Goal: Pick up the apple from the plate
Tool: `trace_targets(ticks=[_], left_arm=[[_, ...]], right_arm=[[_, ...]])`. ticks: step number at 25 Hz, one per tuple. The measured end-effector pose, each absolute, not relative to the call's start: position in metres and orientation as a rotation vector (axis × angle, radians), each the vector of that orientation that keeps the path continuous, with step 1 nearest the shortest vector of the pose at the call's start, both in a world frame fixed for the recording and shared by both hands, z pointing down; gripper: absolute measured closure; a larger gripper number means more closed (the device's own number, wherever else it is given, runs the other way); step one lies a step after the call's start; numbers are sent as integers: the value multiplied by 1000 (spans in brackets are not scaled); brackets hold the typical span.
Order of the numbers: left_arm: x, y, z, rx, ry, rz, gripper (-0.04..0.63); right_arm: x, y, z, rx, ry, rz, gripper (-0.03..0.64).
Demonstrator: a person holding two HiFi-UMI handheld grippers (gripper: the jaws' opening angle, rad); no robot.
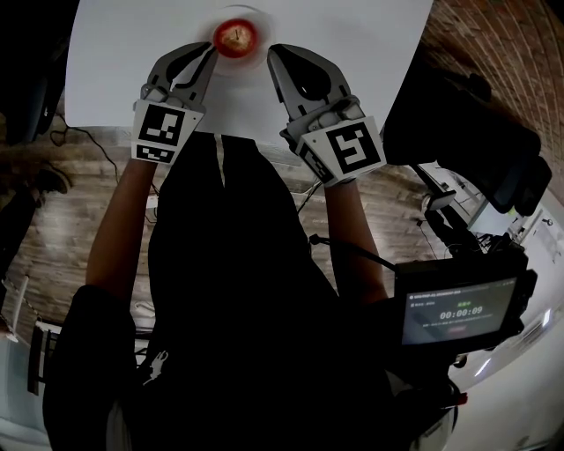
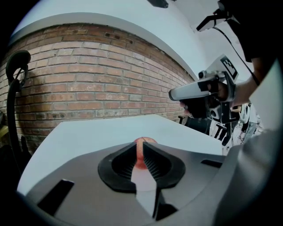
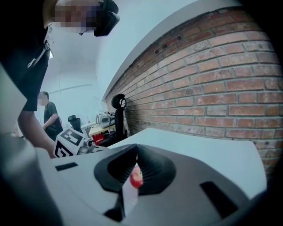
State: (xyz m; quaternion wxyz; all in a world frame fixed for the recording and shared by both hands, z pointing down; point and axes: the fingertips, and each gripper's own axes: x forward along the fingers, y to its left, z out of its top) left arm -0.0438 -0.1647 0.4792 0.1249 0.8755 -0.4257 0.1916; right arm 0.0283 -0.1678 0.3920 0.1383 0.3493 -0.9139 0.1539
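- Spanning the upper part of the head view, the white tabletop carries the work.
- Left claw: jaws brought together, nothing between them. Its tip lies just beside the fruit, on the fruit's left in the head view.
- Right claw: jaws likewise together and empty. Its tip lies just beside the fruit on the right.
- Plate: pale, close to the tabletop's colour, at top centre of the head view. The rim is faint.
- Apple: red, sitting on the plate between the two claw tips, stem hollow upward. In each gripper view it shows only as a red sliver beyond the closed tips. Whether either tip touches it cannot be told.
- Handling, as judged: firm, round and smooth-skinned, with moderate weight. It is likely to roll or squirt out under an off-centre pinch, and to bruise under a hard squeeze.
- Grip point, as judged: across the widest girth, pads on opposite sides, level with the middle. A claw must first open wider than the fruit.
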Motion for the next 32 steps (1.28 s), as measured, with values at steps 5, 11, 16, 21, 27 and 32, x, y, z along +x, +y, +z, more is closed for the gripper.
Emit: trace_targets(ticks=[5,11,16,21,27,32], left_arm=[[-40,-160,485,2560,-1181,576,495],[-34,-159,494,2588,-1128,614,435],[-32,-159,503,2591,-1096,646,393],[-28,-158,506,2610,-1080,667,357],[-23,-160,512,2631,-1049,713,311],[-20,-160,520,2638,-1023,754,296]], right_arm=[[26,-167,390,998,-2666,446,612],[28,-171,388,1040,-2665,475,612],[29,-172,390,1050,-2651,481,612],[30,-172,390,1057,-2654,477,612],[32,-172,393,1067,-2630,475,612],[36,-172,392,1086,-2638,485,612]])
